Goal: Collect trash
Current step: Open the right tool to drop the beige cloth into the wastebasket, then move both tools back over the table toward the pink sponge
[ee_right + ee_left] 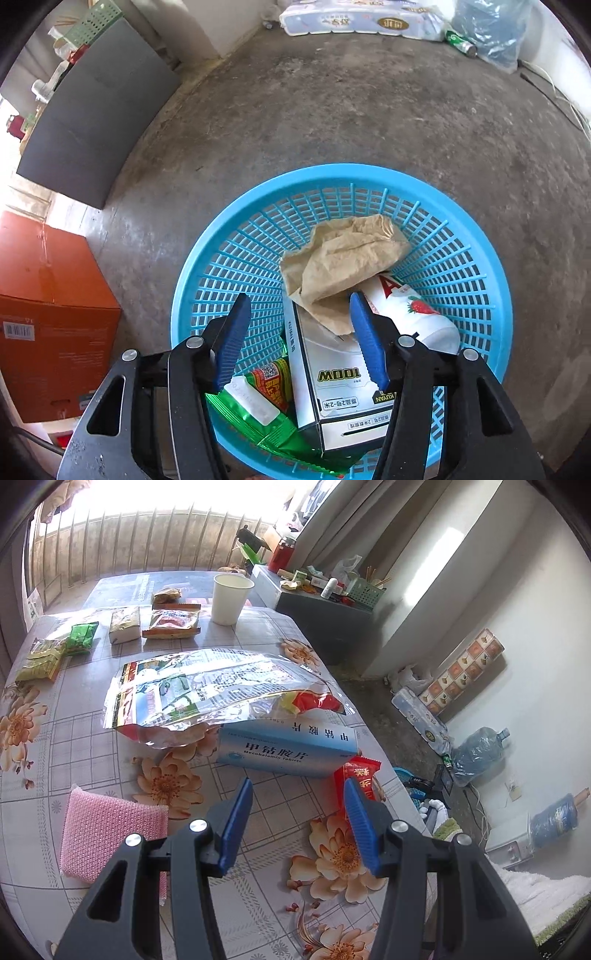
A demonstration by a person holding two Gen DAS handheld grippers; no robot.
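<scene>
— Right gripper (299, 314)? Jaws apart, empty, above the blue basket (480, 236) holding crumpled brown paper (340, 258).
— Left gripper (297, 794)? Jaws apart over the counter (258, 834), near the red wrapper (360, 775).

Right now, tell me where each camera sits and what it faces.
Left wrist: on the left tool, angled down at the floral table and medicine box; only its open blue fingers show.
Right wrist: on the right tool, looking steeply down into the blue basket; open fingers show.
Shared: toilet paper pack.
</scene>
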